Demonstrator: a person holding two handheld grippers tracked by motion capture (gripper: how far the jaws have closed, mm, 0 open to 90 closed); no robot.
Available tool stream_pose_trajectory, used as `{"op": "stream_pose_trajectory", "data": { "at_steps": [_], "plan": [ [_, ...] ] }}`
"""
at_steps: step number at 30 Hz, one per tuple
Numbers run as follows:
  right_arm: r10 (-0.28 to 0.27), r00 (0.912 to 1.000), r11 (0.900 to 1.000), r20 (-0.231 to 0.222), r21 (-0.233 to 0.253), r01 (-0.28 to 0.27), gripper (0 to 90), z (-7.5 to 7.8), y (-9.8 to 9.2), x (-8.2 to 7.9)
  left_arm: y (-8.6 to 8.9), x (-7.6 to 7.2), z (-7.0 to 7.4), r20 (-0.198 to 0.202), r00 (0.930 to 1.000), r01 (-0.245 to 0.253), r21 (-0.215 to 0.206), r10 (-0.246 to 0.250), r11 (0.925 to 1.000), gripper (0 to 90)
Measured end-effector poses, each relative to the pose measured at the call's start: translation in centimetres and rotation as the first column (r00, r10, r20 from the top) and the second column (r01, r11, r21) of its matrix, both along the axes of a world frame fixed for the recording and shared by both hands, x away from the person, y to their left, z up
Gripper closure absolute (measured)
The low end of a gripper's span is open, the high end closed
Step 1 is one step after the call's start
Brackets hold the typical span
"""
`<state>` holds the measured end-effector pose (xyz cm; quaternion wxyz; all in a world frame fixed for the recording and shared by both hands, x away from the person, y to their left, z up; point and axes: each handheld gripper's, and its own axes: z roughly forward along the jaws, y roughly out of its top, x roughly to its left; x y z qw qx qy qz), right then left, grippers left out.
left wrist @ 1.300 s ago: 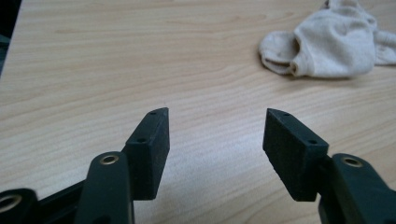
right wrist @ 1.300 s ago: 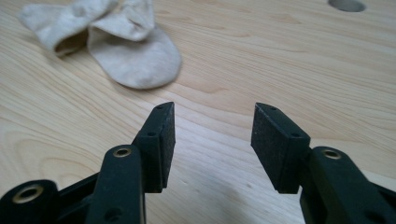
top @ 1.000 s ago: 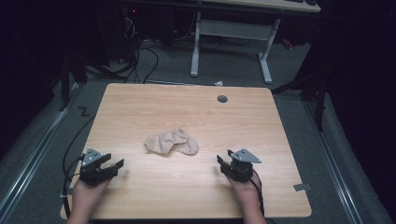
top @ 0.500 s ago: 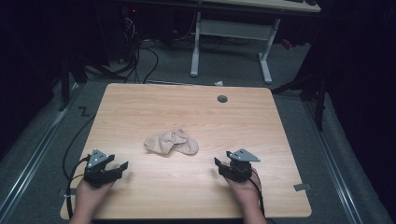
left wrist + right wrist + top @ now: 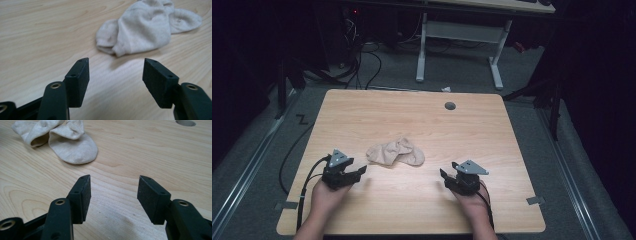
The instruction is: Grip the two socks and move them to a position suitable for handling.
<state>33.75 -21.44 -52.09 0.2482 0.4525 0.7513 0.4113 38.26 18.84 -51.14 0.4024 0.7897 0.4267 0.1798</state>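
Nothing handled yet, by the look of it. Crumpled beige cloth socks [image 5: 395, 152] lying loose near the middle of the pale wooden surface [image 5: 492, 125]. Left tongs [image 5: 357, 172] just beside the socks, jaws apart, empty. Right tongs [image 5: 445, 176] farther off on the socks' other side, likewise apart and empty. Any grasp not yet begun.

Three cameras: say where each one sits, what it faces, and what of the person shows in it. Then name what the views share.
High view: above the person's side, looking forward and down on the table; both hands, left gripper and right gripper show.
Left gripper view: rides the left gripper, open jaws toward the socks.
Right gripper view: rides the right gripper, open jaws, the socks up left.
Shared: all three show the socks and the table.
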Motion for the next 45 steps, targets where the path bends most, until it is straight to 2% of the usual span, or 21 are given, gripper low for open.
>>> {"op": "stream_pose_trajectory", "data": {
  "at_steps": [4, 6, 9, 11, 15, 16, 17, 18, 25, 27, 28, 29, 33, 36, 37, 38, 40, 42, 43, 44, 45],
  "plan": [
    [0.004, 1.0000, 1.000, -0.001, 0.004, -0.004, 45.4, 0.0, 0.0, 0.0, -1.4, 1.4, 0.5, 0.001, 0.9998, 0.018, 0.000, -0.018, 0.9998, 39.8],
    [0.008, 1.0000, 1.000, 0.002, 0.008, -0.008, 45.7, 0.0, -0.1, 0.1, -2.1, 2.3, 0.7, 0.004, 0.9997, 0.025, 0.003, -0.025, 0.9997, 43.6],
    [0.006, 1.0000, 1.000, -0.006, 0.014, -0.006, 46.0, 0.0, -0.1, 0.1, -2.9, 3.8, 0.4, -0.019, 0.9995, 0.027, 0.021, -0.027, 0.9994, 52.7],
    [0.009, 1.0000, 1.000, -0.004, 0.013, -0.008, 46.0, 0.0, -0.2, 0.1, -3.1, 4.1, 0.3, -0.028, 0.9992, 0.030, 0.030, -0.029, 0.9991, 54.4],
    [0.006, 0.9999, 1.000, -0.010, 0.017, -0.006, 46.3, -0.1, -0.2, 0.1, -3.4, 4.6, -0.1, -0.049, 0.9980, 0.042, 0.013, -0.041, 0.9991, 70.6],
    [0.006, 0.9999, 1.000, -0.011, 0.017, -0.006, 46.5, -0.1, -0.3, 0.1, -3.5, 4.5, -0.2, -0.052, 0.9979, 0.041, 0.017, -0.040, 0.9990, 70.6],
    [0.006, 0.9999, 1.000, -0.012, 0.019, -0.006, 46.6, -0.1, -0.3, 0.1, -3.6, 4.5, -0.2, -0.049, 0.9981, 0.039, 0.029, -0.037, 0.9988, 88.1],
    [0.006, 0.9999, 1.000, -0.012, 0.019, -0.006, 46.6, -0.1, -0.3, 0.1, -3.6, 4.4, -0.2, -0.044, 0.9984, 0.037, 0.034, -0.036, 0.9987, 88.1],
    [0.006, 0.9998, 1.000, -0.018, 0.024, -0.005, 47.5, -0.1, -0.3, 0.1, -3.9, 2.2, 1.2, 0.014, 0.9971, 0.075, -0.003, -0.075, 0.9972, 89.3],
    [0.006, 0.9998, 1.000, -0.018, 0.025, -0.006, 47.7, -0.1, -0.2, 0.1, -4.2, 0.8, 1.5, 0.031, 0.9939, 0.106, -0.001, -0.106, 0.9944, 89.3],
    [0.006, 0.9998, 1.000, -0.018, 0.025, -0.006, 47.7, -0.1, -0.2, 0.1, -4.2, 0.8, 1.5, 0.031, 0.9939, 0.106, -0.001, -0.106, 0.9944, 89.3],
    [0.010, 0.9998, 1.000, -0.017, 0.026, -0.009, 47.9, -0.1, -0.2, 0.1, -4.6, -0.5, 1.5, 0.041, 0.9906, 0.131, -0.010, -0.130, 0.9914, 89.3],
    [0.011, 0.9998, 1.000, -0.019, 0.027, -0.011, 48.1, -0.1, -0.1, 0.1, -5.4, -2.0, 1.2, 0.048, 0.9845, 0.169, 0.000, -0.169, 0.9857, 89.2],
    [0.017, 0.9996, 1.000, -0.022, 0.023, -0.017, 48.3, -0.1, 0.1, 0.1, -6.0, -3.3, 1.0, 0.046, 0.9782, 0.203, -0.006, -0.203, 0.9791, 89.2],
    [0.016, 0.9996, 1.000, -0.025, 0.024, -0.015, 48.4, -0.1, 0.1, 0.1, -6.6, -4.1, 0.8, 0.042, 0.9734, 0.225, -0.001, -0.225, 0.9743, 89.2],
    [0.016, 0.9996, 1.000, -0.025, 0.024, -0.015, 48.4, -0.1, 0.1, 0.1, -6.6, -4.1, 0.8, 0.042, 0.9734, 0.225, -0.001, -0.225, 0.9743, 89.2],
    [0.020, 0.9995, 1.000, -0.024, 0.023, -0.020, 48.4, -0.1, 0.1, 0.1, -7.6, -5.3, 0.4, 0.034, 0.9615, 0.272, 0.015, -0.273, 0.9620, 89.2],
    [0.023, 0.9995, 0.999, -0.024, 0.024, -0.022, 48.5, -0.1, 0.1, 0.1, -7.8, -5.5, 0.3, 0.029, 0.9587, 0.283, 0.017, -0.283, 0.9591, 89.2],
    [0.023, 0.9994, 0.999, -0.028, 0.027, -0.022, 48.7, -0.1, 0.2, 0.0, -8.4, -6.1, 0.1, 0.026, 0.9514, 0.307, 0.016, -0.307, 0.9517, 89.1],
    [0.023, 0.9994, 0.999, -0.028, 0.027, -0.022, 48.7, -0.1, 0.2, 0.0, -8.4, -6.1, 0.1, 0.026, 0.9514, 0.307, 0.016, -0.307, 0.9517, 89.2],
    [0.023, 0.9993, 0.999, -0.028, 0.028, -0.022, 48.8, -0.1, 0.2, 0.0, -8.7, -6.4, 0.0, 0.028, 0.9473, 0.319, 0.015, -0.319, 0.9477, 89.2]
  ]
}}
